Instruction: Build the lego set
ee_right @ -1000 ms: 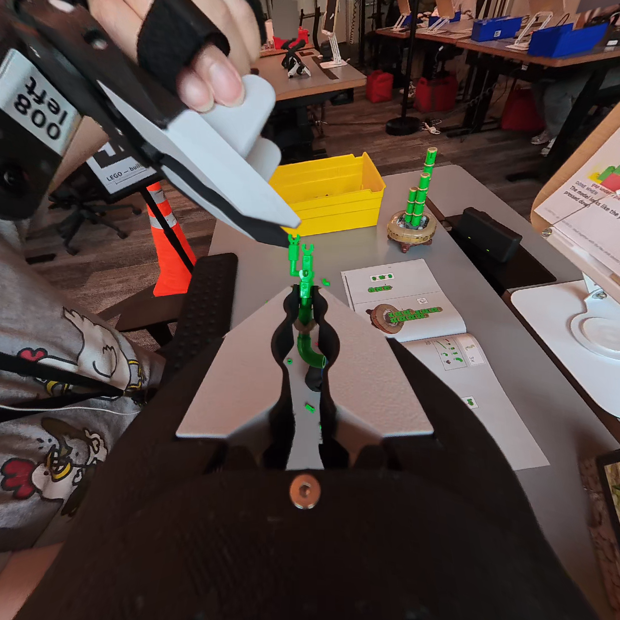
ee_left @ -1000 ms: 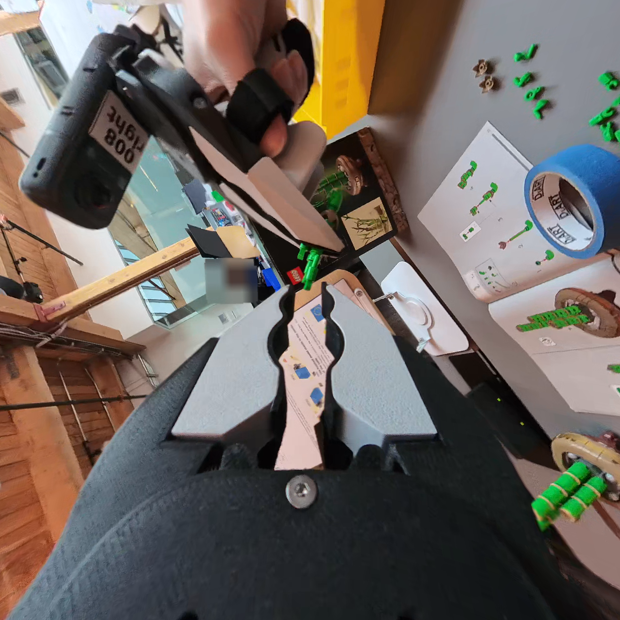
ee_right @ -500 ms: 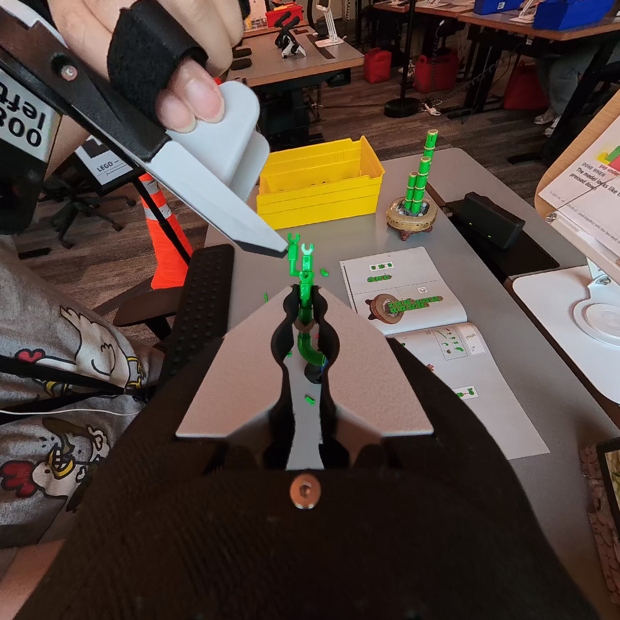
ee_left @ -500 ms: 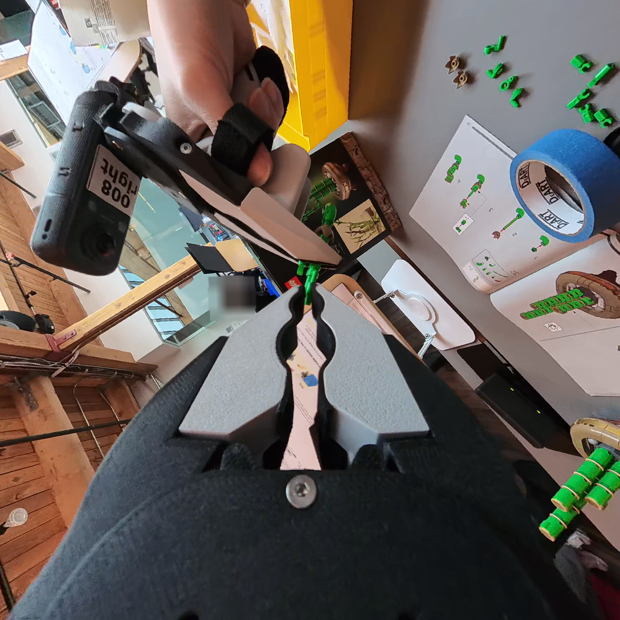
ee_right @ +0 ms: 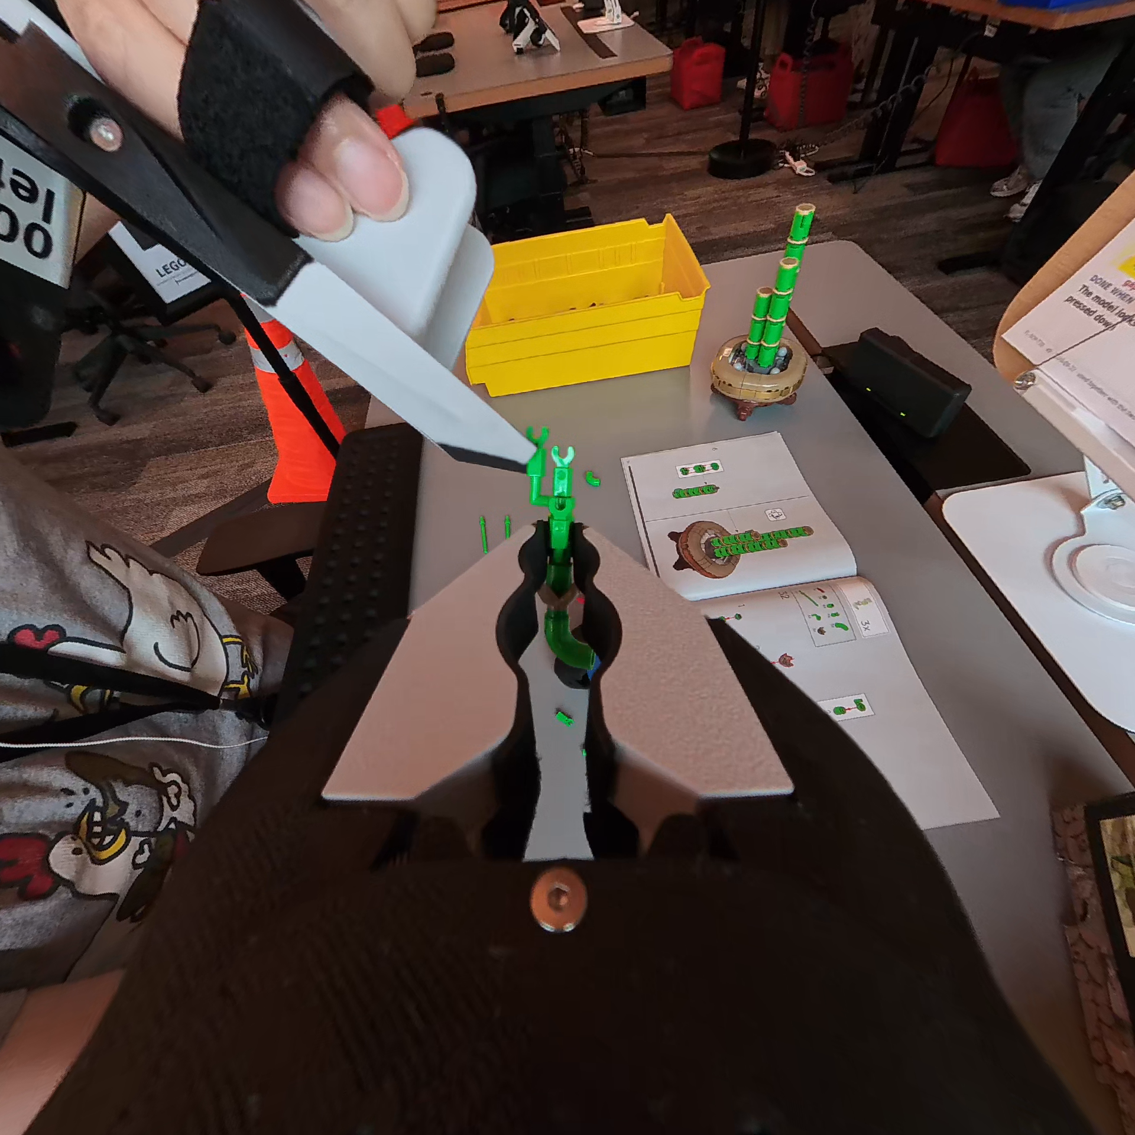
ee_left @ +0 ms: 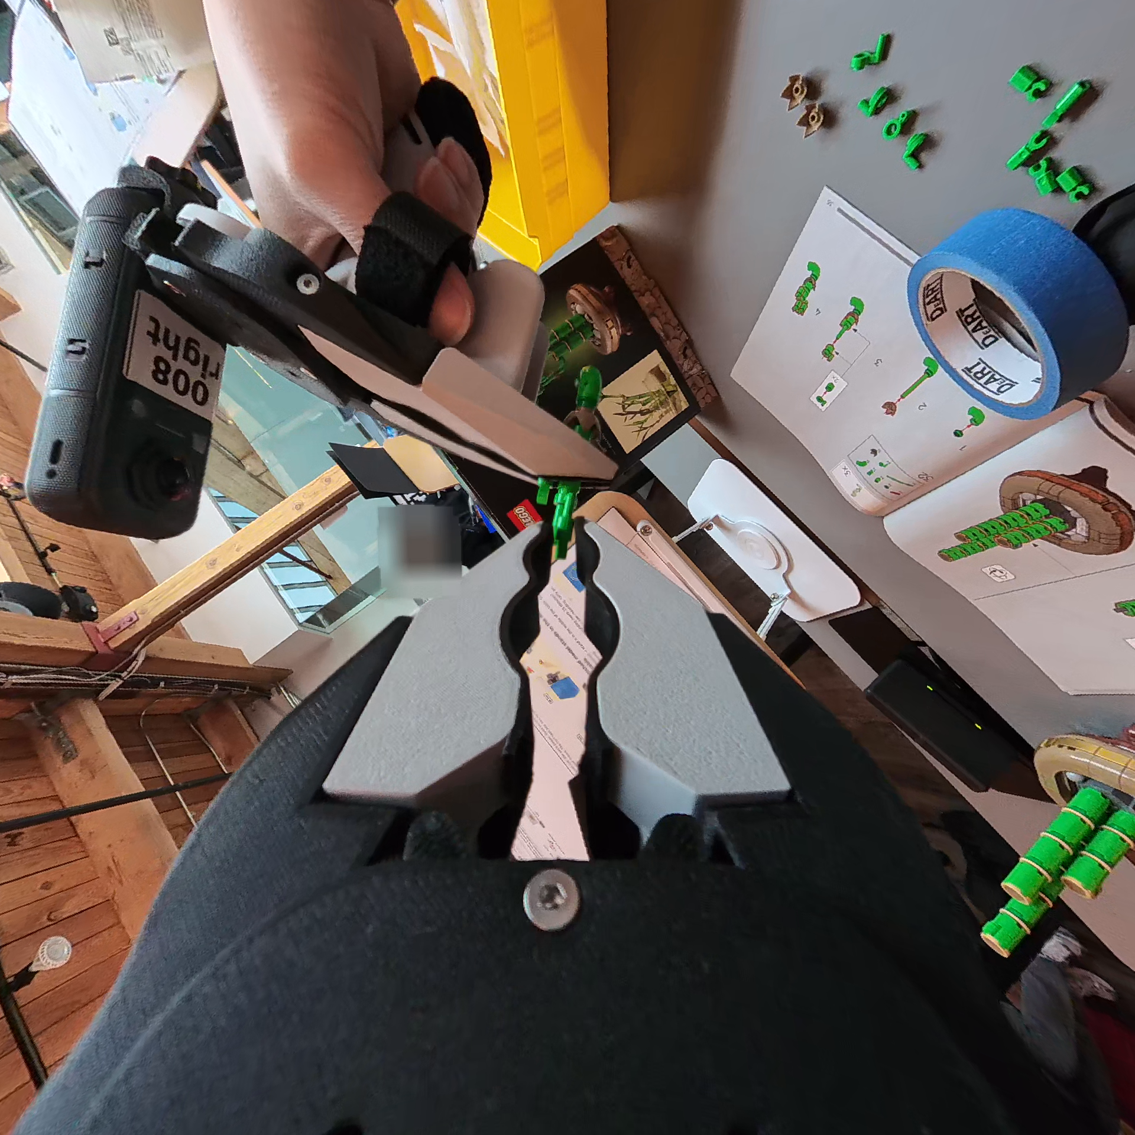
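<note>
My right gripper (ee_right: pixel 557 531) is shut on a thin green stem piece (ee_right: pixel 559 510) that has a brown collar and a curved dark-green end between the fingers. Two clip ends stick out above the tips. My left gripper (ee_left: pixel 560 529) is closed to a narrow gap on the stem's clip end (ee_left: pixel 560 516). In the right wrist view its tip (ee_right: pixel 525 460) touches the side clip. The right gripper also shows in the left wrist view (ee_left: pixel 589 473). Both are held above the grey table (ee_right: pixel 645 417). The bamboo model (ee_right: pixel 761 344) stands upright at the back.
An open instruction booklet (ee_right: pixel 768 522) lies right of the grippers. A yellow bin (ee_right: pixel 583 325) stands behind. A blue tape roll (ee_left: pixel 1019 307) and loose green pieces (ee_left: pixel 1044 141) lie on the table. A black box (ee_right: pixel 909 381) is at the right, an orange cone (ee_right: pixel 295 399) on the floor. The tips of both grippers are at nearly the same place.
My left gripper has narrowed and moved in onto the stem's clip end. The right gripper has kept its hold on the stem.
</note>
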`<state>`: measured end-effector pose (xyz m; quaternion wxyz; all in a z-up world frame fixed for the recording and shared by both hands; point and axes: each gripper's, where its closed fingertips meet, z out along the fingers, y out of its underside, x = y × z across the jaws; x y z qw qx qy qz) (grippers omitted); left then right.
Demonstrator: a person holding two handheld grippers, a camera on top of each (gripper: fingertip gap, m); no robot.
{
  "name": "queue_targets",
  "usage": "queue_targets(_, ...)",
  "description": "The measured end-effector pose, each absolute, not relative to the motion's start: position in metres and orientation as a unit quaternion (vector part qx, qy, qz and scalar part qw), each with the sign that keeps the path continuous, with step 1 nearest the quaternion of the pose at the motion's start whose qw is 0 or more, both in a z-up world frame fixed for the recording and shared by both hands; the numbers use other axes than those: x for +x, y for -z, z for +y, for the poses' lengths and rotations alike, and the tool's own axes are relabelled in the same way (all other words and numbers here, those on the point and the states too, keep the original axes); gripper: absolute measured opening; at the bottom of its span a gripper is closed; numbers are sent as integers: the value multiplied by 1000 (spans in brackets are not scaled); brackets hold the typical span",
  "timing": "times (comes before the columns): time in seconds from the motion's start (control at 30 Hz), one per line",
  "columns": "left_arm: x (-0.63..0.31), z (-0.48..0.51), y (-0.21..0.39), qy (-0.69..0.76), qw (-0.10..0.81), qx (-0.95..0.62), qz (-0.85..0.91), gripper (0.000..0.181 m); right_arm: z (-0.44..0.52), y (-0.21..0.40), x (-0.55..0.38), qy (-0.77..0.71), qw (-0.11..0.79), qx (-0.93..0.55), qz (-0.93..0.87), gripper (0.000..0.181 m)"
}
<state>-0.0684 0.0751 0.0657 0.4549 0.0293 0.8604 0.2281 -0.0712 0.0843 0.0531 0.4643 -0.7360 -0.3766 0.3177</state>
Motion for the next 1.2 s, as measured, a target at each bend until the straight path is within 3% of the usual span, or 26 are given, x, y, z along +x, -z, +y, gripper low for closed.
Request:
queue_targets(1.0,-73,91,-64,-225,380,-92,892,0,104,-59,-76,-217,517,-727,-396,4)
queue_targets(1.2,-55,74,-110,-33,443,-253,859,0,111,-66,-61,-212,541,-727,-366,5)
